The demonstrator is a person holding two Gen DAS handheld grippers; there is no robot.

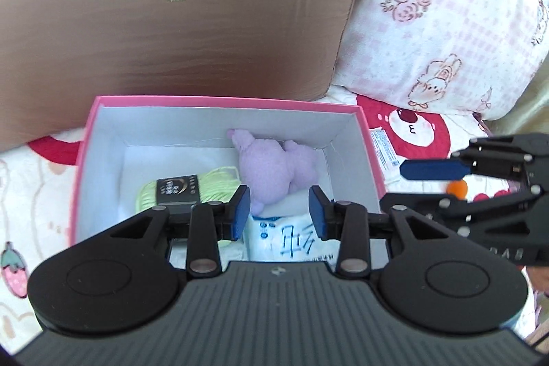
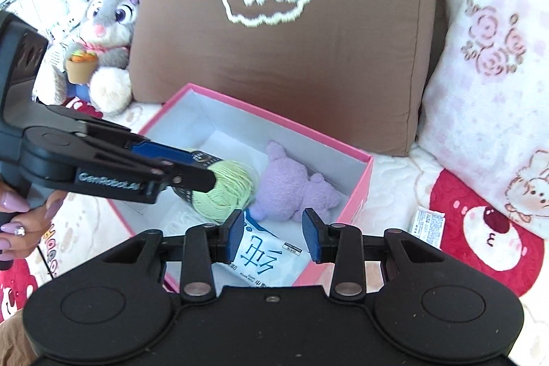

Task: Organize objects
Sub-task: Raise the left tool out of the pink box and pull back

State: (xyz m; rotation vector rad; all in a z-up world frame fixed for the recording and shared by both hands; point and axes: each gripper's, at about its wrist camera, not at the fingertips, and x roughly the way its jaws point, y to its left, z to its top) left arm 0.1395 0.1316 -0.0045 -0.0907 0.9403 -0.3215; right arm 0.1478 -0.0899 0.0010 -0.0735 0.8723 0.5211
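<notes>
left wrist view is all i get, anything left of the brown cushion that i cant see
Observer: Yes, a grey plush bunny sits left of the cushion, beyond the box.
Operator: is it holding anything
Observer: A small pot of toy carrots at its front.
Operator: right gripper is side-on for me, open or shut
Observer: The right gripper is open and empty, above the tissue pack at the box's near corner.
</notes>
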